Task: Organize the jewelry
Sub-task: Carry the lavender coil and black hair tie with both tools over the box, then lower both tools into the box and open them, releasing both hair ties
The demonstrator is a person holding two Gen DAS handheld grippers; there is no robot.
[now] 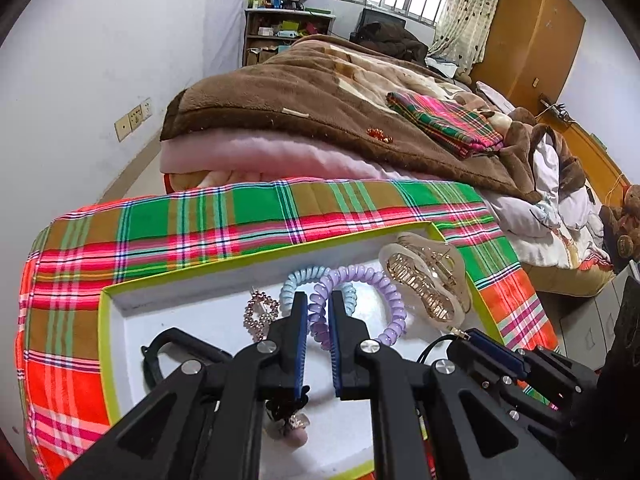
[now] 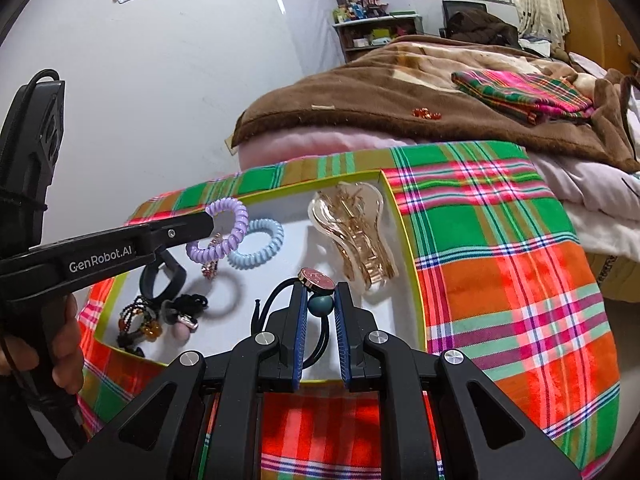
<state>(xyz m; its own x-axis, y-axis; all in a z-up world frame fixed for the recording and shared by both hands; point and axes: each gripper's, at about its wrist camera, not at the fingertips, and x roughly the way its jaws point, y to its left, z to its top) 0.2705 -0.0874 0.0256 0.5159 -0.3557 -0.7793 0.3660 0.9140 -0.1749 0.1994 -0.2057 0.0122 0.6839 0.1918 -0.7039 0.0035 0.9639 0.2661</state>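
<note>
Your left gripper (image 1: 319, 308) pinches the purple coil hair tie (image 2: 219, 230), its fingers narrow around one side of the ring. In the right wrist view the tie hangs lifted off the tray's white floor, with its shadow below it. Just beside it, toward the far edge of the tray (image 2: 414, 280), lies the blue coil hair tie (image 2: 258, 249), partly hidden behind the purple one in the left wrist view. A small sparkly pink piece (image 1: 261, 312) sits under the purple tie; what it is you cannot make out.

Your right gripper (image 2: 321, 304) holds a black elastic hair tie with a teal ball and a dark red disc (image 2: 317, 279) between its narrow fingers, near the tray's near edge; the elastic loop is partly covered by the fingers.

The gold claw clip (image 2: 356, 236) lies in the far right corner of the tray. Along the left edge rest a dark band (image 2: 162, 278), a beaded brown bracelet (image 2: 136, 320) and a black scrunchie with a pink bobble (image 2: 184, 312), tangled close together and hard to separate.

The tray stands on a plaid cloth (image 2: 512, 264), with a brown blanket (image 2: 360, 92) behind it. Your left hand (image 2: 66, 344) grips the handle, cut off at the frame edge.
</note>
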